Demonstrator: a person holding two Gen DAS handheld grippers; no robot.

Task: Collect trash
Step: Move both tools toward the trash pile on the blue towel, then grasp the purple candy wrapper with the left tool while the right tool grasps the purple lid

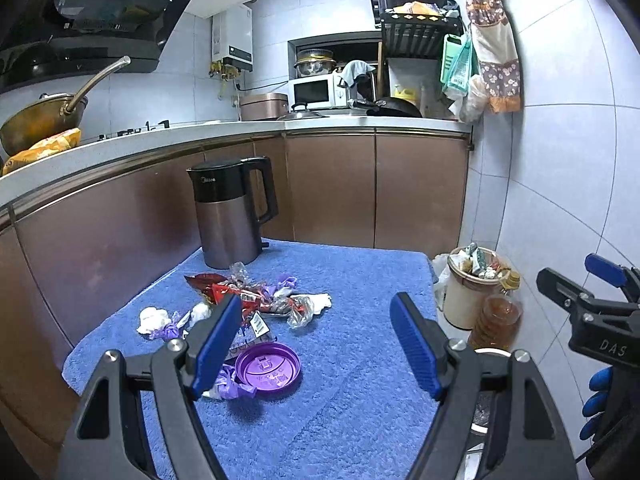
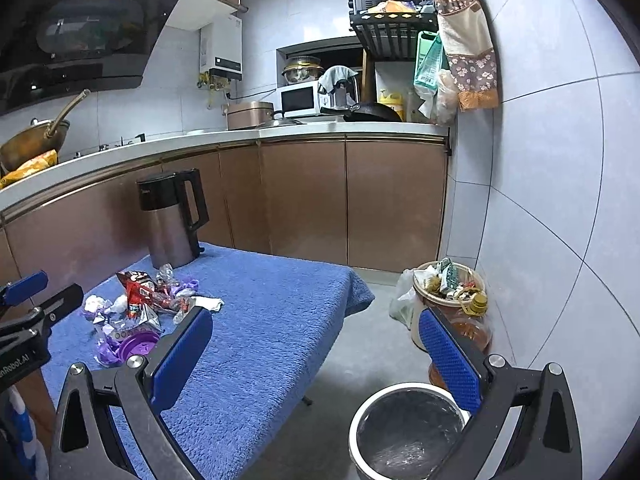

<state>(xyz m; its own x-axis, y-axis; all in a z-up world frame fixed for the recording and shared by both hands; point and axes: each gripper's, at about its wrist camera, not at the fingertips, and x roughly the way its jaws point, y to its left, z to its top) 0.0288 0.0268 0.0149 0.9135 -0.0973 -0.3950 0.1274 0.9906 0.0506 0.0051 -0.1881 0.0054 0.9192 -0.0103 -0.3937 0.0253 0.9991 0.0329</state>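
A pile of trash [image 1: 244,300] lies on the blue towel-covered table [image 1: 352,288]: red snack wrappers, purple candy wrappers, white crumpled tissues and a round purple lid [image 1: 267,371]. The pile also shows in the right wrist view [image 2: 140,304]. My left gripper [image 1: 316,344] is open and empty, just above the table near the purple lid. My right gripper [image 2: 316,360] is open and empty, held off the table's right edge above a round white bin [image 2: 404,436] with a dark liner on the floor. The right gripper also shows at the right edge of the left wrist view [image 1: 592,300].
A dark electric kettle [image 1: 230,212] stands at the table's far left corner. A full beige trash can [image 2: 448,292] and an oil bottle [image 2: 476,320] stand on the floor by the tiled wall. Brown kitchen cabinets [image 1: 332,188] run behind the table.
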